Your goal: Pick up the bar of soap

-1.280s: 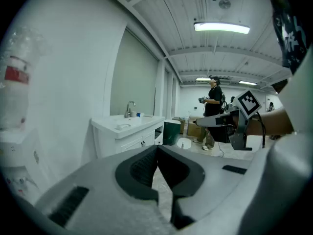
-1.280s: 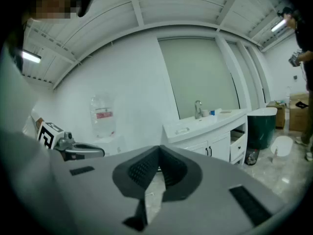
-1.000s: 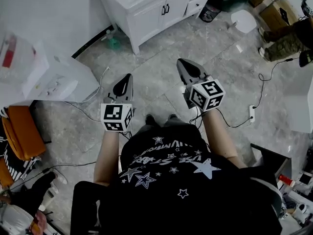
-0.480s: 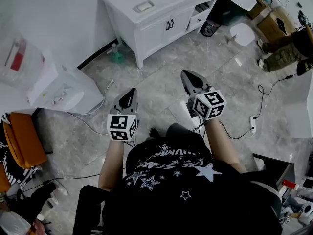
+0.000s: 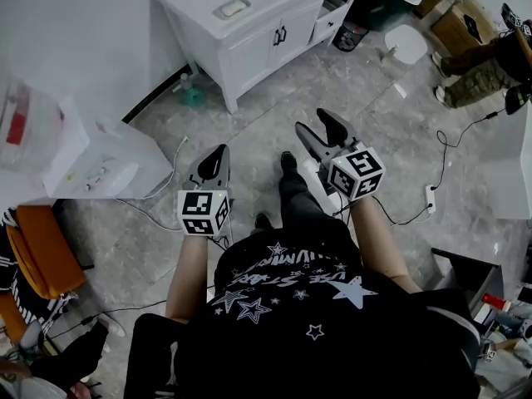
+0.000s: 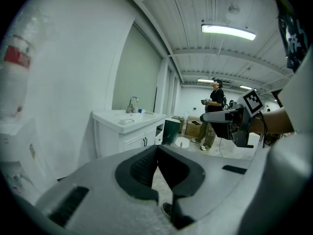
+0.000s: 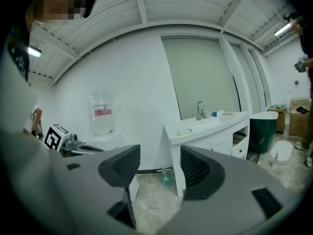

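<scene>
The pale bar of soap point(image 5: 232, 7) lies in a dish on top of the white vanity point(image 5: 249, 36), far ahead of both grippers. The same bar appears small in the left gripper view point(image 6: 126, 122) and the right gripper view point(image 7: 185, 130). My left gripper point(image 5: 219, 150) is held over the floor, jaws shut and empty point(image 6: 157, 150). My right gripper point(image 5: 314, 121) hovers beside it; its jaws are opening, with nothing between them point(image 7: 160, 156). Neither gripper is near the vanity.
A water dispenser point(image 5: 91, 152) with its bottle stands at the left, an orange chair point(image 5: 37, 235) below it. A green bottle point(image 5: 193, 96) sits on the floor by the vanity's leg. Cables and a power strip point(image 5: 430, 196) lie to the right. Another person point(image 5: 482, 65) stands at the far right.
The right gripper's jaws have gone from shut to open. A dark shoe has stepped forward between the grippers. The left gripper stays shut.
</scene>
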